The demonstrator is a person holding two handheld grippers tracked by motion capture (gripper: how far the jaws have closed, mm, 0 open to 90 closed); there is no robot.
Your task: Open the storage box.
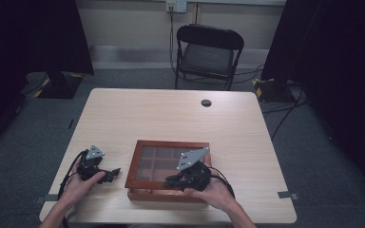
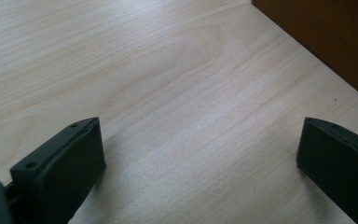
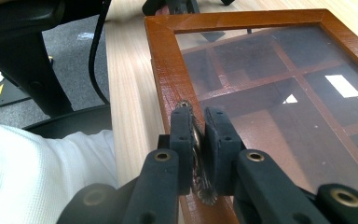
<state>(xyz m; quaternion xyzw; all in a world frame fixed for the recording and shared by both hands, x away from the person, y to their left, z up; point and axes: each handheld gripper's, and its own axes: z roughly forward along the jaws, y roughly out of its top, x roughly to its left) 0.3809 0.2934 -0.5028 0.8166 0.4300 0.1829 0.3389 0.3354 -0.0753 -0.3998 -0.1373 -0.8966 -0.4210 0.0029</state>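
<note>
It looked like a lab recording room: black curtains (image 1: 38,33), grey carpet (image 1: 9,156), a folding chair (image 1: 208,54) and floor cables (image 1: 285,111).

Blk folding chair (image 1: 209,54) behind table (image 1: 171,114), grey floor (image 1: 328,156)

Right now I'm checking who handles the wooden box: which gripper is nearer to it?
Right. The right gripper is at the wooden box, shut on a small metal clasp on its front edge; the left gripper sits open beside it.
</note>
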